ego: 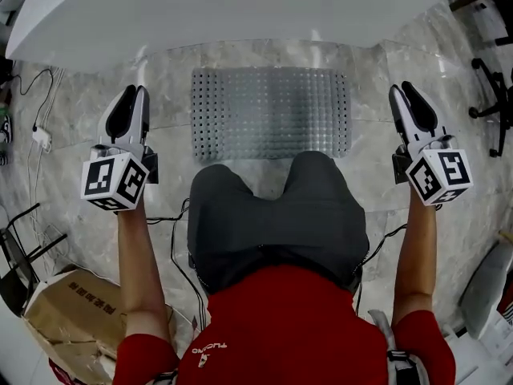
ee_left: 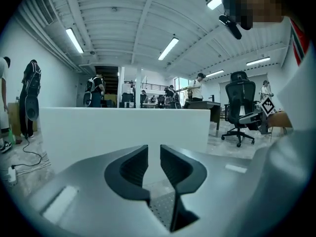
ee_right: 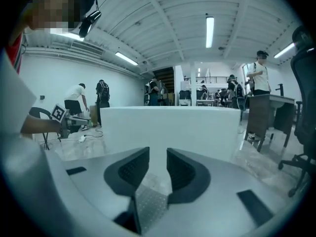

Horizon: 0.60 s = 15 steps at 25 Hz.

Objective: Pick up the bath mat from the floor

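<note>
The grey, rectangular, rubbery bath mat [ego: 268, 111] with rows of small dots lies flat on the pale marble floor [ego: 80, 111]. Its far long edge lies just beside the base of a large white smooth-sided block [ego: 232, 10]. Its near edge is partly covered by the knees of the person in grey trousers [ego: 272, 215] and a red shirt, who crouches over it.

The 2 claws flank the mat, 1 at each short end, both pointing toward the white block. The left claw [ego: 132, 95] hangs over bare floor just left of the mat's left edge, and the right claw [ego: 405, 91] over bare floor just right of its right edge. Neither touches the mat.

In the left gripper view, the left claw [ee_left: 154, 149] is released. Its 2 dark ribbed pads stand a narrow gap apart with only the white block showing between them. In the right gripper view, the right claw [ee_right: 158, 154] is also released, its gap somewhat wider, and it too holds nothing.

A brown cardboard box [ego: 64, 311] sits on the floor at the person's left, and black cables [ego: 172, 239] trail beside the knees. A black office chair [ee_left: 239, 107] stands well behind the block.
</note>
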Each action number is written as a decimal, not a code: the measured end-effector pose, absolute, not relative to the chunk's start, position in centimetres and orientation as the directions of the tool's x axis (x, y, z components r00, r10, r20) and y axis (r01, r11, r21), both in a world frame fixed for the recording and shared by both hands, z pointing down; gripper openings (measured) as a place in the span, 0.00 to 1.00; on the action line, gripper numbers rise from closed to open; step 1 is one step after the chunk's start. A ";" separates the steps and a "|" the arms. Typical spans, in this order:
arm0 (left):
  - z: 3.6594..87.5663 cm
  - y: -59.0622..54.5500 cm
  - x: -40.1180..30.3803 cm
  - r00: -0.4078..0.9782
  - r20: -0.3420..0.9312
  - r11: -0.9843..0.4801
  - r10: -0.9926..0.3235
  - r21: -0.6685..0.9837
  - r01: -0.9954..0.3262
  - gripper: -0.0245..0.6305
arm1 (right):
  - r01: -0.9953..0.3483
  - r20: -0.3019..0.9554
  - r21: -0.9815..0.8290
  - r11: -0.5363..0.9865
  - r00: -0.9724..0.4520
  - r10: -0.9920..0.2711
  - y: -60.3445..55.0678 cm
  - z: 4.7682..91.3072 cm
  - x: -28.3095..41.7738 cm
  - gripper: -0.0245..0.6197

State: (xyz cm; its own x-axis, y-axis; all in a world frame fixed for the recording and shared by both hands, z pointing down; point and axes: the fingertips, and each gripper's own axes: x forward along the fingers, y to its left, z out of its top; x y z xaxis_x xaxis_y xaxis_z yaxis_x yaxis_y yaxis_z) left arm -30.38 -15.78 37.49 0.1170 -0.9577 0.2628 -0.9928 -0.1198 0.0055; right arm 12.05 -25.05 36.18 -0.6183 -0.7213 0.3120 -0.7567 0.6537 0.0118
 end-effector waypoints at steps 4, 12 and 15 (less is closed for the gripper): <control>41.8 -16.1 -31.0 0.122 0.338 -0.115 -0.933 0.040 -0.993 0.18 | -0.756 0.380 0.015 0.654 -0.601 -0.703 -25.5 40.2 12.0 0.22; 50.8 -17.0 -31.7 0.132 0.475 -0.102 -0.870 0.088 -0.991 0.26 | -0.791 0.496 -0.024 0.612 -0.541 -0.679 -27.1 48.1 14.1 0.28; 53.9 -17.4 -31.8 0.131 0.516 -0.101 -0.846 0.087 -0.991 0.27 | -0.798 0.530 -0.033 0.602 -0.524 -0.666 -27.6 50.9 14.6 0.29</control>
